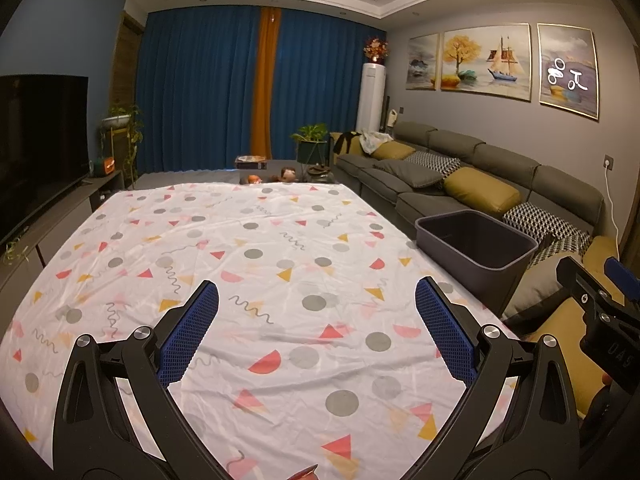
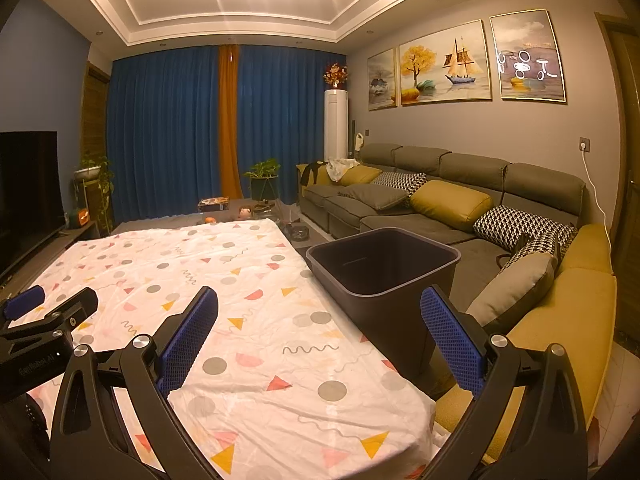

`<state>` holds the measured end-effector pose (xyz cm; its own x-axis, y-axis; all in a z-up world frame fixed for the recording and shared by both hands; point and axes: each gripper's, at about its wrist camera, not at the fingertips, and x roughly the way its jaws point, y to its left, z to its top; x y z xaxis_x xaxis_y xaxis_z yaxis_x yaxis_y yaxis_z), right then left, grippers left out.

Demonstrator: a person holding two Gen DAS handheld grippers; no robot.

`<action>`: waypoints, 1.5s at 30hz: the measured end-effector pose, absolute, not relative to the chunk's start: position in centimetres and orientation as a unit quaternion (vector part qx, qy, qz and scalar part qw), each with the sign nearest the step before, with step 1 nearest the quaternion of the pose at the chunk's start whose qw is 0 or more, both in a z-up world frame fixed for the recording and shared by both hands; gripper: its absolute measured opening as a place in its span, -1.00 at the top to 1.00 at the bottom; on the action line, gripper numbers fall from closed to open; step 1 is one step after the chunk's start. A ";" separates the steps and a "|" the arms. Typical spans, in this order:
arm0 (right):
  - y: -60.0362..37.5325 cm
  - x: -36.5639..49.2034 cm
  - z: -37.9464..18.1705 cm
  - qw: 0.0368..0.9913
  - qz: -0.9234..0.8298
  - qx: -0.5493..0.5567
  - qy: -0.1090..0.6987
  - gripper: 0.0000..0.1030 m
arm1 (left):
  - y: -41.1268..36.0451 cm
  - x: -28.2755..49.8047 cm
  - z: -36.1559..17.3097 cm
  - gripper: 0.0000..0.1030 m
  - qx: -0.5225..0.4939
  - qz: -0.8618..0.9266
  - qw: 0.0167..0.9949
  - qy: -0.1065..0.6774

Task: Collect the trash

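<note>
Your left gripper (image 1: 316,300) is spread wide with nothing between its blue pads (image 1: 192,328), held above the patterned cloth (image 1: 280,240) that fills the centre of the left wrist view. Your right gripper (image 2: 320,308) is likewise spread and holds nothing; in the right wrist view its left pad lies over the cloth and its right pad (image 2: 452,340) over the bin wall. The dark bin (image 2: 384,276) stands right of centre, just beside the cloth's right edge (image 2: 320,280), between the cloth and the sofa (image 2: 440,208). Its mouth faces up; no contents can be made out. The cloth's near right corner (image 2: 424,400) drops off at lower right. No trash item can be made out on the cloth.
</note>
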<state>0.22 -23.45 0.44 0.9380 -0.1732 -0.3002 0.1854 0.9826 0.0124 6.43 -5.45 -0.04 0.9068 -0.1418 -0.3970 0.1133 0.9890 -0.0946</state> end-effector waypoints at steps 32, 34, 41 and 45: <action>-23.5 0.4 0.5 0.985 -0.089 0.018 0.148 -0.89 | -5.1 6.4 0.5 -0.89 -0.038 -0.066 0.976 0.205; -23.5 0.4 0.5 0.985 -0.089 0.019 0.148 -0.89 | -5.1 6.4 0.5 -0.89 -0.038 -0.066 0.976 0.204; -23.5 0.4 0.5 0.985 -0.089 0.019 0.148 -0.89 | -5.0 6.5 0.4 -0.89 -0.037 -0.066 0.976 0.205; -23.5 0.4 0.5 0.985 -0.089 0.018 0.148 -0.89 | -5.0 6.5 0.5 -0.89 -0.039 -0.067 0.976 0.205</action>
<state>0.35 -23.54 0.53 0.9404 -0.1697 -0.2946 0.1806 0.9835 0.0101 6.52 -4.97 0.47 0.9070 -0.1468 -0.3948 0.1150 0.9880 -0.1032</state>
